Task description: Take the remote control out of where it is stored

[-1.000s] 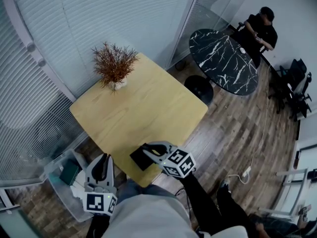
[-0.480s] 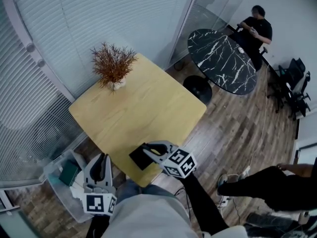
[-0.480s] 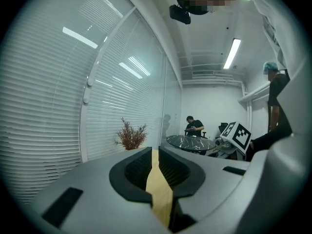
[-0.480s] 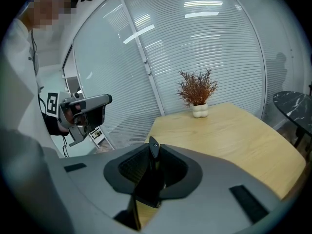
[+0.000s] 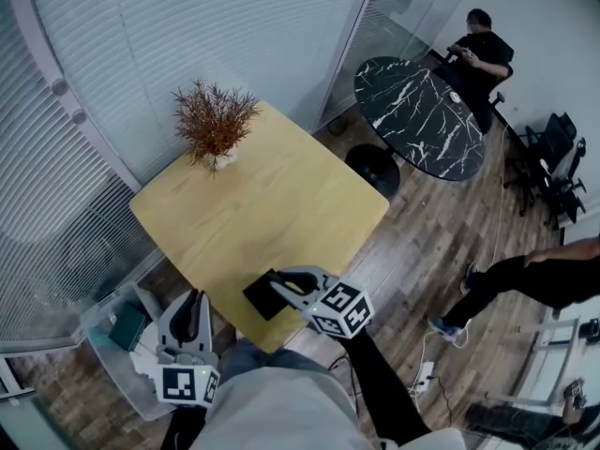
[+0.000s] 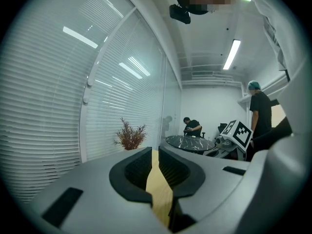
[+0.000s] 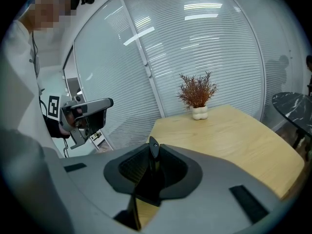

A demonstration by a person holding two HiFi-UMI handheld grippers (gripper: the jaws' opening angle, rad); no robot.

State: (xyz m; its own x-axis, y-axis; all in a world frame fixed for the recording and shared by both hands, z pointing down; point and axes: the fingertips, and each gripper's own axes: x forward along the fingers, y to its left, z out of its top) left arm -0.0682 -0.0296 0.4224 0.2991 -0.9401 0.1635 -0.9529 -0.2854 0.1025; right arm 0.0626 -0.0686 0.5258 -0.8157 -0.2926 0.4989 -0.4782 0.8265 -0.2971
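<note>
The remote control (image 5: 263,296) is a flat black slab held just over the near corner of the wooden table (image 5: 272,204). My right gripper (image 5: 278,286) is shut on it. In the right gripper view the remote (image 7: 147,182) stands edge-on between the pads, and the right gripper (image 7: 152,156) points along the table. My left gripper (image 5: 194,300) hangs low at the left over a clear plastic storage box (image 5: 111,345) on the floor. Its jaws stand together with nothing between them; in the left gripper view only a thin slit shows at the left gripper (image 6: 152,156).
A dried plant in a white pot (image 5: 214,127) stands at the table's far corner, by the blinds. A round black marble table (image 5: 422,111) with a seated person (image 5: 480,52) lies beyond. Another person's legs (image 5: 525,279) cross the wooden floor at the right.
Both grippers have stayed nearly where they were, the right one still holding the remote. A person's legs have come into view and moved across the floor at the right.
</note>
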